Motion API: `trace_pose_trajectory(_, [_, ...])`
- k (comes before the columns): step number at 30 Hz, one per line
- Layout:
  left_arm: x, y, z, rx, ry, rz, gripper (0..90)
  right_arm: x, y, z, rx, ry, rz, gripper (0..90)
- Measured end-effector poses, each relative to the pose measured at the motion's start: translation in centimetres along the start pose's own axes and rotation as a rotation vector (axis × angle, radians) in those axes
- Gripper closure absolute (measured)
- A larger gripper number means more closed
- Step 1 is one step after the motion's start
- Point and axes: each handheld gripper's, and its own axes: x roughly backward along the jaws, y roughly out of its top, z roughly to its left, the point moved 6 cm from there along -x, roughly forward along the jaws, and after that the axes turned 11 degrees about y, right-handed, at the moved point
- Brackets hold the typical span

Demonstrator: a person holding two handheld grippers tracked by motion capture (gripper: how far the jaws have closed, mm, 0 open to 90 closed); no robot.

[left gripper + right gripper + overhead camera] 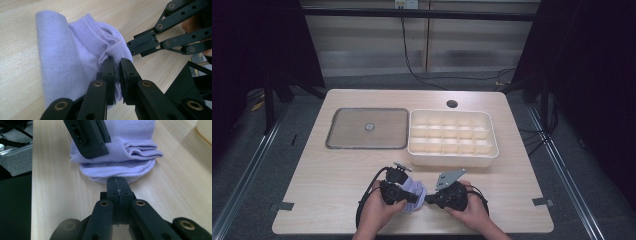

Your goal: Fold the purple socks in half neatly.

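A folded lavender sock [415, 187] lies on the wooden table [327, 175] near its front edge, between the two hand-held grippers. In the left gripper view my left gripper [117, 67] is shut on the ribbed cuff of the sock [67, 57]. My right gripper [117, 181] has its jaws pressed together, with the tip at the sock's [130, 135] lower folded edge; no cloth is visible between them. From above, the left gripper [414, 198] and right gripper [428, 199] point at each other, almost tip to tip.
A white box [452, 159] with several small compartments stands just behind the grippers. To its left lies a flat grey tray [347, 135] with a small round knob. A round hole [452, 104] is in the table's far side.
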Motion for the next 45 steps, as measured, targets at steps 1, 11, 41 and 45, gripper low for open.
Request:
trace_pose_trajectory(1, [0.0,0.0,0.0,-0.004,-0.002,0.004,82.8,0.0,0.0,0.0,-0.001,0.000,0.001,90.0])
trace_pose_trajectory(11, [-0.5,-0.2,-0.4,-0.010,-0.008,0.013,81.3,0.0,0.0,0.0,-0.002,-0.002,-0.001,90.0])
trace_pose_trajectory(41, [1.3,0.3,0.2,-0.001,-0.001,-0.016,76.8,0.0,0.0,0.1,0.003,0.002,0.000,90.0])
trace_pose_trajectory(45, [1.4,0.4,0.4,0.011,0.000,-0.026,76.8,0.0,0.0,0.1,0.004,0.002,0.000,90.0])
